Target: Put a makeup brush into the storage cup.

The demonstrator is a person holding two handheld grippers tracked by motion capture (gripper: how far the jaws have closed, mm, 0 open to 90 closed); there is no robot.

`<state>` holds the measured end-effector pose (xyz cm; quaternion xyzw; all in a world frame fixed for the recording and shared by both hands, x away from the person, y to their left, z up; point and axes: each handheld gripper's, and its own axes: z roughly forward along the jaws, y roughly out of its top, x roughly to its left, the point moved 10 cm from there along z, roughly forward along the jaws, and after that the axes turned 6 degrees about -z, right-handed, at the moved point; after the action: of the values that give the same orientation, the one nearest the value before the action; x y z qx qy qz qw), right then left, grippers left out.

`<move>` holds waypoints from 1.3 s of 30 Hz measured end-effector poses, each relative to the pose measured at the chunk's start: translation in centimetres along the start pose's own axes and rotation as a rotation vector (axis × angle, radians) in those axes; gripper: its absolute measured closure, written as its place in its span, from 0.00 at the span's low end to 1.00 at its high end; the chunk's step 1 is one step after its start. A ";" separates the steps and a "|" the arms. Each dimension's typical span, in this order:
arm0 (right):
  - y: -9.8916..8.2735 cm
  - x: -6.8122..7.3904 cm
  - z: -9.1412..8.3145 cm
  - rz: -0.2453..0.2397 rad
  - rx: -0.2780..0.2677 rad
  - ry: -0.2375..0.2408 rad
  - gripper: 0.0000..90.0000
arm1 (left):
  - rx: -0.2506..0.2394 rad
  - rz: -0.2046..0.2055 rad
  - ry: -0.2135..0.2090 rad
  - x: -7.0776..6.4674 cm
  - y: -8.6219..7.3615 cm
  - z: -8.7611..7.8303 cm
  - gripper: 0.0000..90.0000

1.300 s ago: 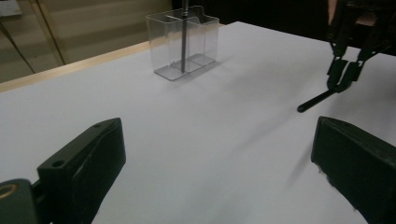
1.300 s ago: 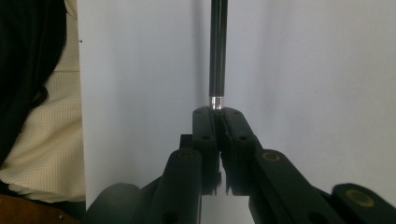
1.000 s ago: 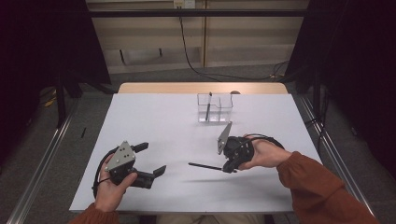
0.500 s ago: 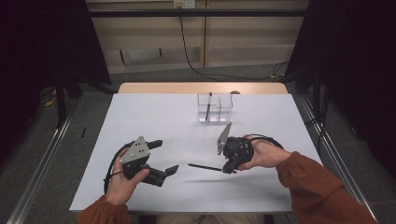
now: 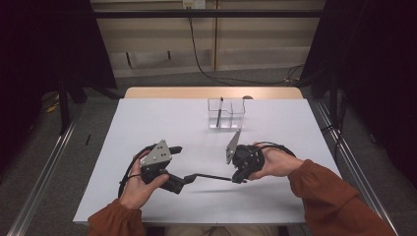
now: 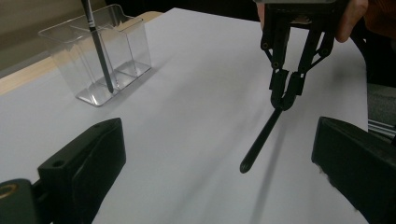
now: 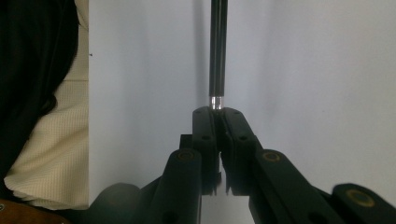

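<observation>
Your right gripper [image 5: 240,179] has its jaws clamped tight on one end of a black pen [image 5: 212,176]; in the right gripper view the pen [image 7: 217,51] runs straight out from the pinched tips [image 7: 218,114], a silver ring just clear of them. In the high view the pen lies nearly level above the white table [image 5: 162,123], pointing toward your left gripper [image 5: 186,164], whose jaws stand wide apart. In the left gripper view the pen's [image 6: 260,139] free end hangs between those two black jaws without touching either, and the right gripper [image 6: 286,95] shows farther off, pinching the other end.

Both of your hands sit in the near half of the table, with the near edge close under your wrists. The left hand [image 5: 140,184] has bare white surface out to the left edge; your right hand [image 5: 275,164] has a similar strip toward the right edge.

Beyond the grippers the middle of the table lies bare up to a clear plastic holder [image 5: 227,113] near the far edge, well apart from both tools. A second pen [image 5: 219,111] stands tilted in its left compartment.
</observation>
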<state>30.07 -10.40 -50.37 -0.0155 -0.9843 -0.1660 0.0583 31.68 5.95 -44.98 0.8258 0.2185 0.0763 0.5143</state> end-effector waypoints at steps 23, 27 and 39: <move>-0.3 0.0 0.0 0.009 0.045 -0.003 0.94 | 0.246 0.084 -0.137 -1.3 -0.5 3.5 0.06; -0.1 -0.2 0.0 -0.009 0.050 -0.008 0.94 | 0.303 0.103 -0.158 -1.7 -0.9 4.0 0.07; -0.1 0.1 0.0 -0.020 0.062 -0.011 0.94 | 0.458 0.143 -0.195 -2.6 -2.2 4.4 0.06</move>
<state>30.00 -10.44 -50.41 -0.0049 -0.9893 -0.1360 0.0519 30.30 2.03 -48.67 0.9376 0.1203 -0.0189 0.3258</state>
